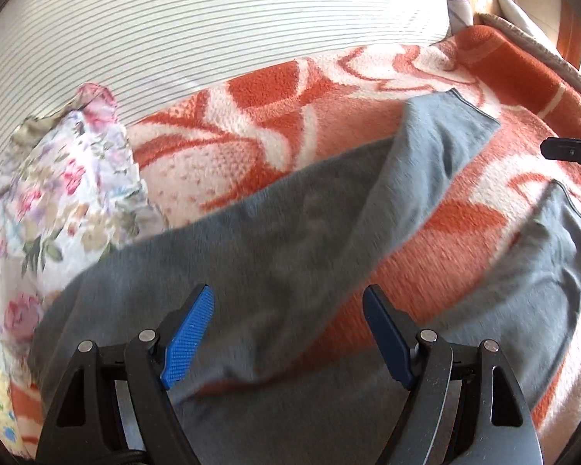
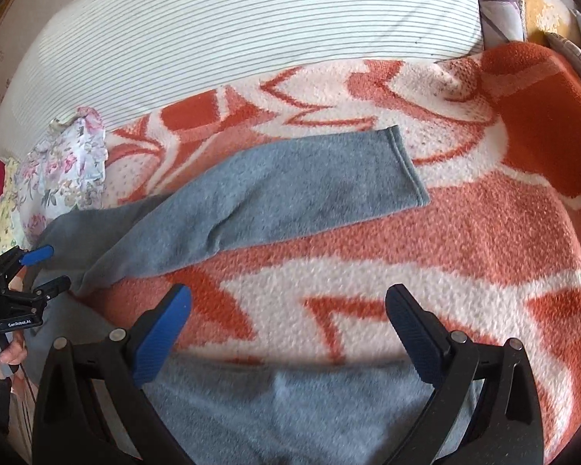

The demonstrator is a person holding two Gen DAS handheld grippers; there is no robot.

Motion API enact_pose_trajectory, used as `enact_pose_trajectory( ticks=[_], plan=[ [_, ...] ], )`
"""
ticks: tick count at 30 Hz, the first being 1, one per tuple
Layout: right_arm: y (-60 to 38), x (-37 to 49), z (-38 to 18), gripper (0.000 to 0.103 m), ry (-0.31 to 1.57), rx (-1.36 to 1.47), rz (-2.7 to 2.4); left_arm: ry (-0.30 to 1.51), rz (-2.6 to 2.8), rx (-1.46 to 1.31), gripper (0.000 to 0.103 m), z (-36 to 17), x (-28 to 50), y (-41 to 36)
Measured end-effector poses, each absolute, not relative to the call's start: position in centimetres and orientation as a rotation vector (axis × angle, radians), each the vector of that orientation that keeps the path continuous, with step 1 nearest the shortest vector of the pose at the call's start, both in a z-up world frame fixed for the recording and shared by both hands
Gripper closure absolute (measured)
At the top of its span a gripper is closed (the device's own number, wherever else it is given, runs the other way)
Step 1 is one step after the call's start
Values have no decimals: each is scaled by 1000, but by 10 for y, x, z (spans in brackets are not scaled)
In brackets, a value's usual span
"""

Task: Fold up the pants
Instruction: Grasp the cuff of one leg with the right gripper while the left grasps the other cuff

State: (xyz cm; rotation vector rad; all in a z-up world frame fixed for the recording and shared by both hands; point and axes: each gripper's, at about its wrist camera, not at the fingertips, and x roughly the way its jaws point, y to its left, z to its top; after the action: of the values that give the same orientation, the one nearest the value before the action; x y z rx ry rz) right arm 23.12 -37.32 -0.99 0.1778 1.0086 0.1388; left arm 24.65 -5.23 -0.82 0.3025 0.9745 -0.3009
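Grey fleece pants [image 1: 275, 232] lie spread on an orange and white blanket [image 1: 290, 100], the two legs splayed apart in a V. In the left wrist view my left gripper [image 1: 290, 302] is open and empty, just above the upper part of the pants. In the right wrist view one leg [image 2: 282, 190] stretches to the right with its cuff [image 2: 408, 166] flat, and the other leg [image 2: 290, 407] lies under my right gripper [image 2: 288, 306], which is open and empty. The left gripper shows at the left edge of the right wrist view [image 2: 44, 267].
A white striped pillow [image 2: 232, 31] lies behind the blanket. A floral cloth [image 1: 54, 197] is bunched at the left beside the pants. The right gripper's black tip [image 1: 569, 151] shows at the right edge of the left wrist view.
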Motion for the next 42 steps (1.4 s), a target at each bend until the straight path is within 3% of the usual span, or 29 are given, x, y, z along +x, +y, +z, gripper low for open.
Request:
enact_pose_trajectory(
  ticks=[7, 23, 25, 26, 27, 28, 29, 30, 33, 42],
  plan=[
    [-410, 294, -23, 5, 1018, 293, 91, 980, -358, 328, 23, -16, 308, -66],
    [-449, 407, -72, 18, 1059, 188, -65, 1048, -504, 447, 23, -69, 381, -118],
    [-450, 413, -79, 27, 1070, 203, -66, 1033, -516, 438, 28, -72, 380, -122],
    [-450, 416, -82, 28, 1071, 202, -67, 1034, -529, 434, 38, -72, 379, -124],
    [-447, 417, -84, 34, 1067, 186, -69, 1038, -549, 427, 58, -71, 378, -125],
    [-444, 418, -83, 47, 1063, 161, -71, 1038, -581, 427, 68, -69, 373, -128],
    [-442, 418, -81, 56, 1059, 149, -65, 1026, -586, 457, 87, -67, 366, -133],
    [-441, 417, -77, 79, 1050, 156, -57, 1019, -584, 482, 97, -66, 361, -137],
    [-439, 405, -57, 89, 1001, 176, -19, 980, -588, 557, 99, -62, 341, -144],
    [-451, 332, 2, 90, 875, 211, 81, 922, -648, 389, 100, -12, 299, -110]
  ],
)
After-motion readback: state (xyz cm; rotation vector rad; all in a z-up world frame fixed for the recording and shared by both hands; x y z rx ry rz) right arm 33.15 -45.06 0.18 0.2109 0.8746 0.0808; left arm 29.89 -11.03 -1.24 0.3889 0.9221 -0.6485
